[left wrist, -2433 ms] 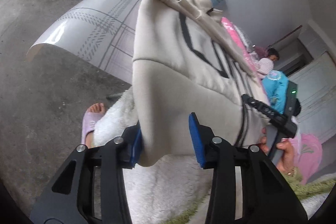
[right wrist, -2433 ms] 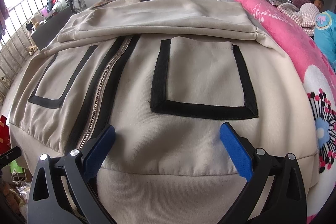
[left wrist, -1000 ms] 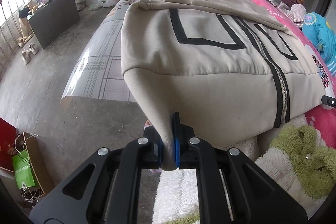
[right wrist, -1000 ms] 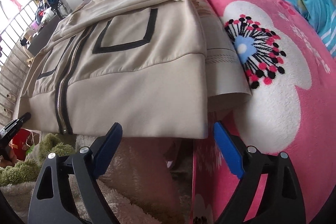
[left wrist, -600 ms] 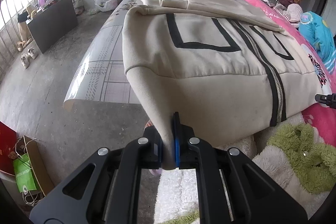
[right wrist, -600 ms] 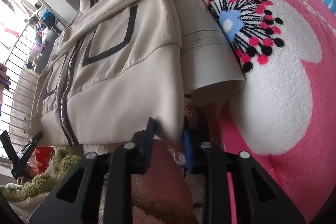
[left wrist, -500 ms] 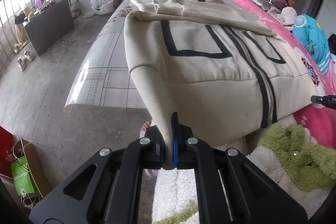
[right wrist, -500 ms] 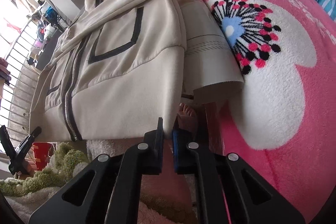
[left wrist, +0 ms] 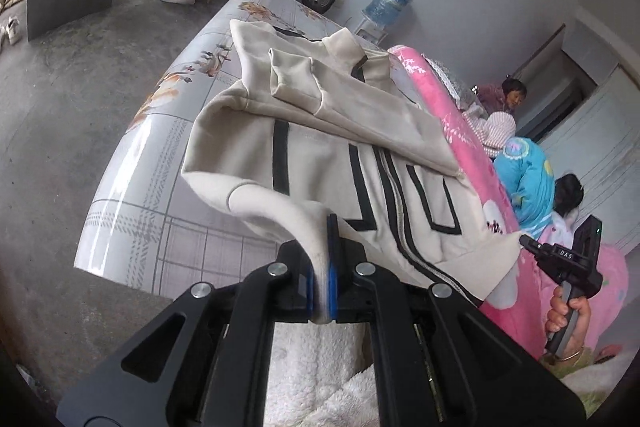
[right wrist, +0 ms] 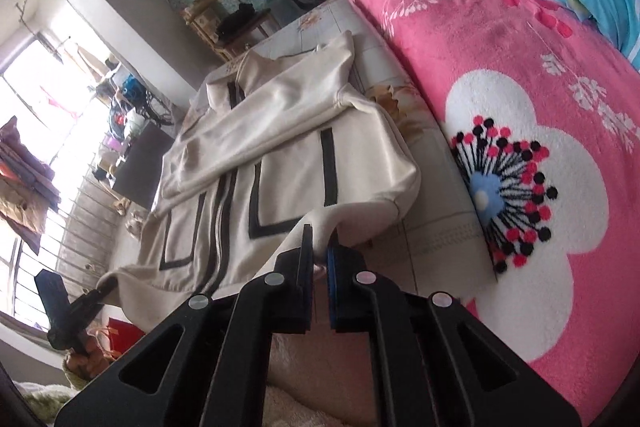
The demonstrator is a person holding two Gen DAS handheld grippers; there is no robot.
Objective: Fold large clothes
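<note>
left gripper [left wrist: 322,267] pinching the jacket [left wrist: 360,147] hem, right gripper [right wrist: 319,255] clamped on the other corner, both aimed toward 12 o'clock over the bed [left wrist: 160,131]

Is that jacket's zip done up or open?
Done up, as far as visible: on the jacket the zip runs closed between its black strips down to the hem.
</note>
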